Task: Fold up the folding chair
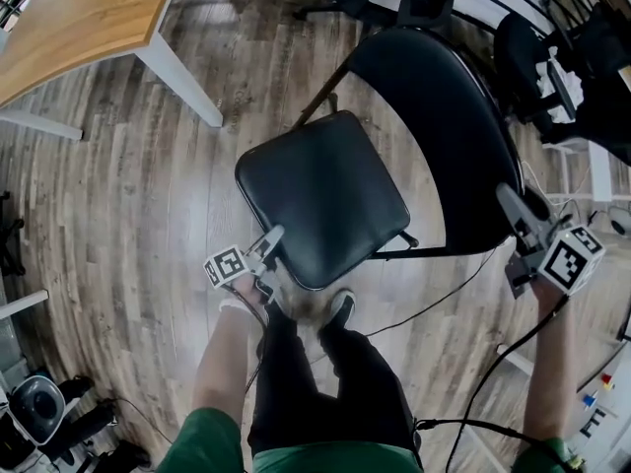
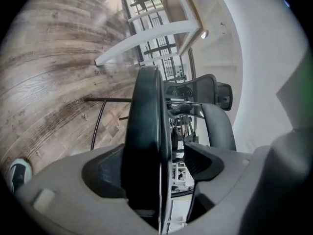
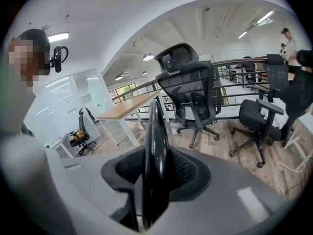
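Observation:
The folding chair stands open on the wood floor, with its black seat (image 1: pixel 320 195) in the middle of the head view and its curved black backrest (image 1: pixel 444 136) to the right. My left gripper (image 1: pixel 271 239) is at the seat's near edge. In the left gripper view the seat edge (image 2: pixel 144 131) runs between the jaws of the left gripper (image 2: pixel 154 168); it lies against one pad (image 2: pixel 105 173), with a gap to the other pad (image 2: pixel 203 163). My right gripper (image 1: pixel 513 205) is shut on the backrest's rim (image 3: pixel 155 146), and both pads of the right gripper (image 3: pixel 155 173) press on it.
A wooden desk (image 1: pixel 79 18) on white legs stands at the upper left. Black office chairs (image 3: pixel 195 92) and more furniture (image 1: pixel 562 57) crowd the far right. Cables (image 1: pixel 434 304) trail over the floor by the person's shoes (image 1: pixel 340 308). A person (image 3: pixel 289 43) stands far off.

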`<state>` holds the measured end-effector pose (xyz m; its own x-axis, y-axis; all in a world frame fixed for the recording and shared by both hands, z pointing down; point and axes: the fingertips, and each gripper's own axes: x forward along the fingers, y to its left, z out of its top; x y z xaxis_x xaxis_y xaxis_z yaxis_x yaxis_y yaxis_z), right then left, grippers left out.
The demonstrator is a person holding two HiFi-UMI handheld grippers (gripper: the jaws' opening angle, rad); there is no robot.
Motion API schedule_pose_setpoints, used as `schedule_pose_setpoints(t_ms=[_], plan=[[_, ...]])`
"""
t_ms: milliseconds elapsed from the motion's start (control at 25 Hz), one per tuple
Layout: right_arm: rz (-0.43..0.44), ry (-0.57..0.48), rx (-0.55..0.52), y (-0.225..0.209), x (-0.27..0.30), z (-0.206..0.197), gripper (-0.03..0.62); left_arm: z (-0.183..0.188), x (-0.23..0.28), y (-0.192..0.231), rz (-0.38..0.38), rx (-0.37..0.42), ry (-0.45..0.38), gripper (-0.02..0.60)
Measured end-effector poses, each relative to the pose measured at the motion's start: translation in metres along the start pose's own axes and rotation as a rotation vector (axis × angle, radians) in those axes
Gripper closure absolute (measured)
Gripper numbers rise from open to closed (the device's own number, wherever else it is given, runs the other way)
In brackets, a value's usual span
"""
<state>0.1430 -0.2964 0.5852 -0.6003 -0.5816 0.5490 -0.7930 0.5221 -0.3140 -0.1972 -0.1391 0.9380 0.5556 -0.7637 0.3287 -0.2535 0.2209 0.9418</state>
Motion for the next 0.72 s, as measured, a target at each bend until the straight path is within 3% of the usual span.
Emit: schedule_pose_setpoints(t_ms=[360, 720], plan=[[0.029, -0.017, 0.005, 0.028, -0.022, 0.025, 0.459, -0.006, 0.016, -0.084, 0.018, 0.016, 0.009, 0.204], [0.013, -0.034, -0.047, 0.055, -0.033, 0.036, 0.462, -0.005, 0.027, -0.125, 0.119, 0.018, -0.009, 0.206]])
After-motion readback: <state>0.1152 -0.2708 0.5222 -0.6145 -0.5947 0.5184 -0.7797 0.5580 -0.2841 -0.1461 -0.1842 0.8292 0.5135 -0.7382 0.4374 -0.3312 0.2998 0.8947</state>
